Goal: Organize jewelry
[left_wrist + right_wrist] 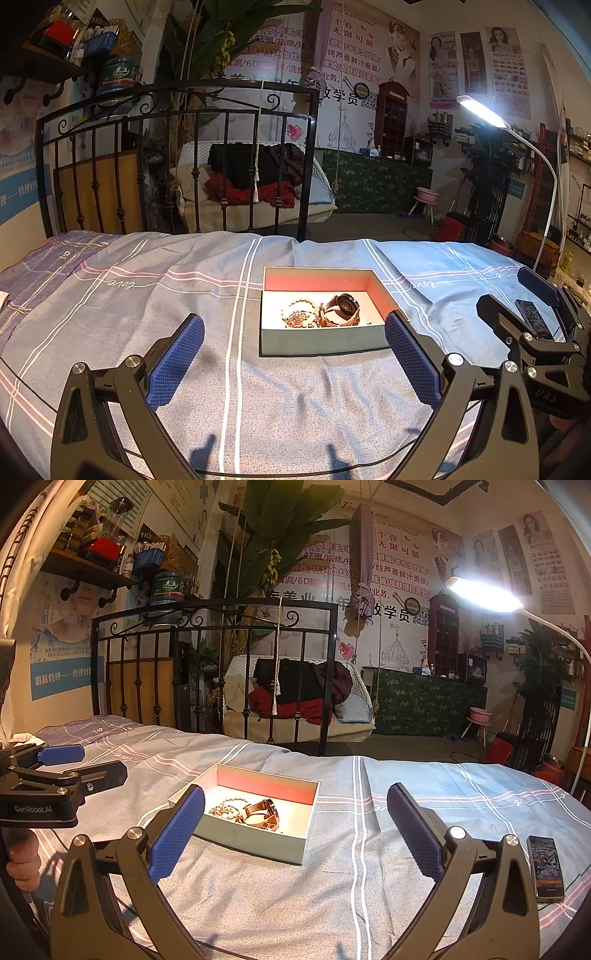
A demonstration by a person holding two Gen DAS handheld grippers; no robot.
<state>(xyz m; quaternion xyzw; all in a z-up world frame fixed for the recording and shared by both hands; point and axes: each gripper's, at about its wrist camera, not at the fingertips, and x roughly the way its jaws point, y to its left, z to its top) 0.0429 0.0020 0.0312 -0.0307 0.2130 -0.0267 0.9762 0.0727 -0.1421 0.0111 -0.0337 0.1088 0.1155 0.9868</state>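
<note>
A shallow grey box (325, 341) with a red inner wall lies on the bed. Inside it lie a wristwatch (345, 308) with a brown strap and a tangle of beaded bracelets (297, 317). My left gripper (293, 356) hovers just in front of the box, open, nothing between its blue pads. In the right wrist view the same box (255, 840) holds the watch (264, 812) and bracelets (223, 810). My right gripper (295, 830) stands open and empty, to the right of the box. The left gripper (70, 766) shows at that view's left edge, held by a hand (24, 860).
A grey-blue checked bedsheet (229, 369) covers the bed. A phone (546, 867) lies on the sheet at the right. A black iron bed frame (177, 155) stands behind, and a white lamp (480, 110) arches over from the right.
</note>
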